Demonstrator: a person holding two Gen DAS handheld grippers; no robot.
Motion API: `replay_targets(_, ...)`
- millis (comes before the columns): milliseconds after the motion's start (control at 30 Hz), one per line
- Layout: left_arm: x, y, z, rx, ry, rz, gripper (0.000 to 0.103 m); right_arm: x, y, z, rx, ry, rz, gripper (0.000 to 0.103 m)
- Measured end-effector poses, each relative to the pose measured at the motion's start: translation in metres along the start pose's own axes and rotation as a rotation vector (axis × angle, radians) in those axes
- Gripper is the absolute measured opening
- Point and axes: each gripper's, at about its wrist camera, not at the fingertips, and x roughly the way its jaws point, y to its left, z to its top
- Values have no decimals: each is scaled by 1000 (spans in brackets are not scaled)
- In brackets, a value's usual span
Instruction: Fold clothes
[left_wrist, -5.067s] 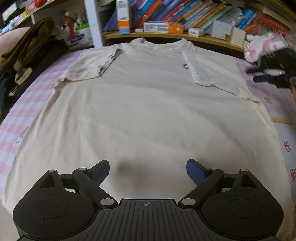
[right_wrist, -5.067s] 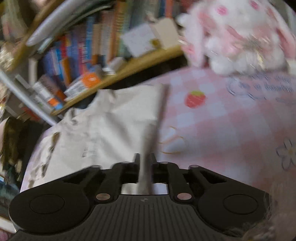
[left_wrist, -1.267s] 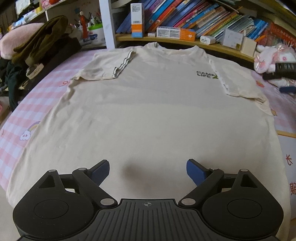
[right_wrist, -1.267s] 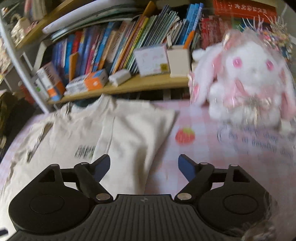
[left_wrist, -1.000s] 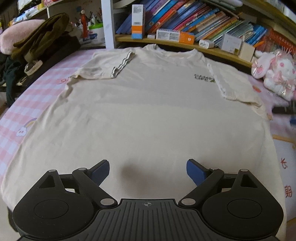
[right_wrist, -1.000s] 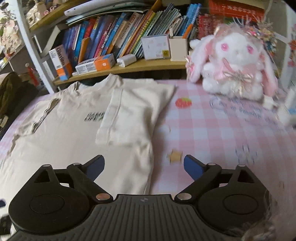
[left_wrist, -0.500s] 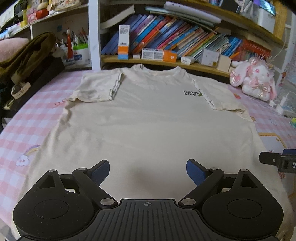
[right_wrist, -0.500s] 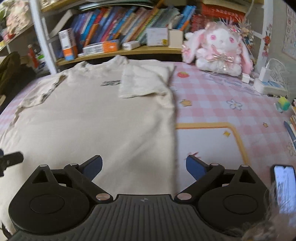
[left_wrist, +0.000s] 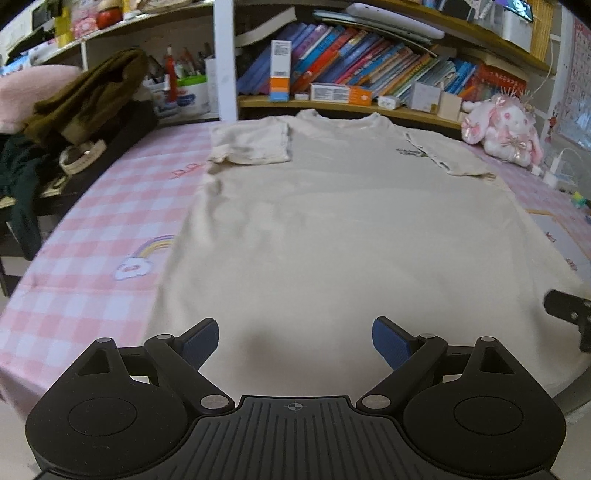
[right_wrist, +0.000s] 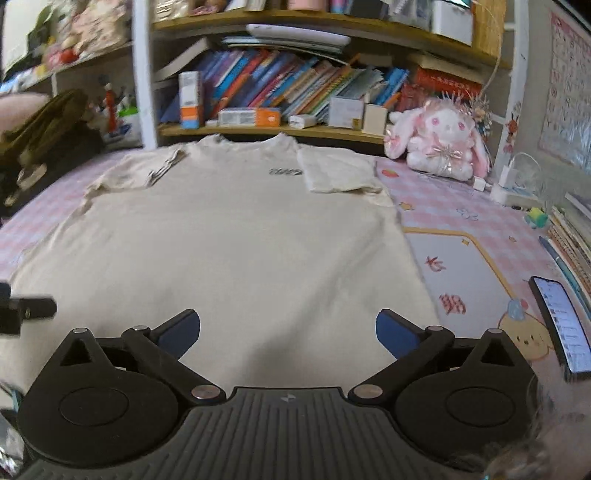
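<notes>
I am keeping the left gripper (left_wrist: 295, 341) wide, the right gripper (right_wrist: 288, 328) is opening empty; T-shirt (left_wrist: 347, 229) print is blurring unreadably.

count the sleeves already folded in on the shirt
2. One sleeve lies folded over the cream t-shirt at its far left shoulder, the other sleeve at its far right, beside the plush bunny.

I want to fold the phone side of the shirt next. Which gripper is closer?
Probably the right gripper: the shirt edge by the phone lies beside its opening, empty jaws. The left gripper is further away.
</notes>
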Motion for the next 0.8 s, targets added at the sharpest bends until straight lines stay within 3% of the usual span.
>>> replay_targets(133, -10, 6, -4, 10, -64, 2, 93, -12, 13, -7, -20, -17, -67, 103)
replay_targets(267, -16, 7, -9, 16, -91, -3, 93, -17, 11, -15, 32, -2, -68, 103)
replay_targets(567, -24, 13, -28, 42, -55, -60, 93, -29, -11, -41, 216, 17, 0, 103)
replay_targets(800, -24, 22, -33, 12, -15, -46, 93, -30, -14, -48, 243, 83, -4, 103)
